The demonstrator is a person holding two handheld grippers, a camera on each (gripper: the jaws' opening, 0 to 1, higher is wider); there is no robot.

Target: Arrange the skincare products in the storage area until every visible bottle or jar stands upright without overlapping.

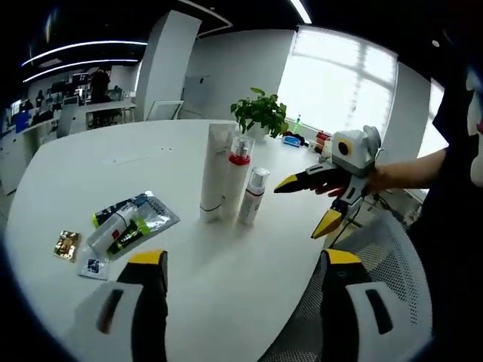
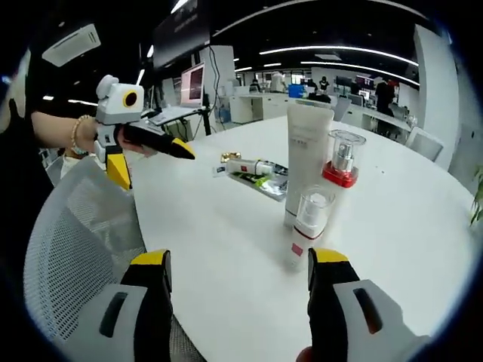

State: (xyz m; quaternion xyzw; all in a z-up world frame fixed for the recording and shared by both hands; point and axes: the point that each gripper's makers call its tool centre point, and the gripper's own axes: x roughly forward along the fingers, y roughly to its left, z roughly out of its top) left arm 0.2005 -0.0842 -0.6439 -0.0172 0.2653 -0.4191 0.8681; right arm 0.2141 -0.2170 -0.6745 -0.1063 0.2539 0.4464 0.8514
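Three products stand upright close together on the white table (image 1: pixel 151 162): a tall white tube (image 1: pixel 215 172) (image 2: pixel 306 151), a bottle with a red collar and clear cap (image 1: pixel 238 170) (image 2: pixel 341 170), and a small white bottle with a clear cap (image 1: pixel 253 194) (image 2: pixel 308 226). A clear pouch of tubes (image 1: pixel 132 222) (image 2: pixel 260 177) lies flat beside a gold sachet (image 1: pixel 66 243) (image 2: pixel 230 157). My left gripper (image 1: pixel 244 258) (image 2: pixel 151 164) is open and holds nothing, short of the bottles. My right gripper (image 2: pixel 240 258) (image 1: pixel 306 204) is open too, near the small bottle.
A grey mesh chair (image 1: pixel 377 249) (image 2: pixel 68 241) sits at the table's near edge under the grippers. A potted plant (image 1: pixel 260 113) stands behind the bottles. A small card (image 1: pixel 94 268) lies by the pouch. Office desks fill the background.
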